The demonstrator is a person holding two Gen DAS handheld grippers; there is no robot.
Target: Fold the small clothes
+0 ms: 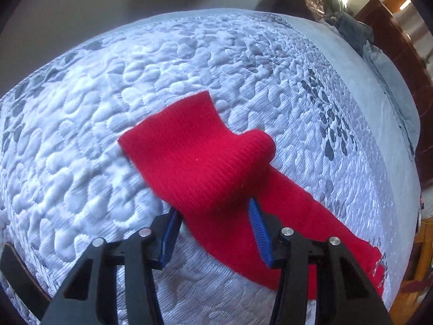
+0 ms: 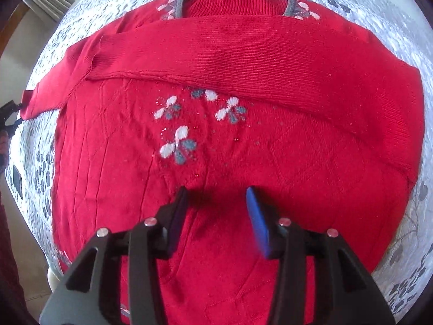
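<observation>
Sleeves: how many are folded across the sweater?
1. One sleeve lies folded across the chest of the sweater, below the collar. The other sleeve still stretches out over the bed, between the open left gripper fingers.

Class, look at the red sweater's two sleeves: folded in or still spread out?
One sleeve is folded across the red sweater's chest. The other sleeve still lies out on the mattress, between the open left gripper's fingers.

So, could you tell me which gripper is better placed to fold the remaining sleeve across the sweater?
Left: the left gripper is open around that sleeve, while the right gripper hovers over the body.
</observation>
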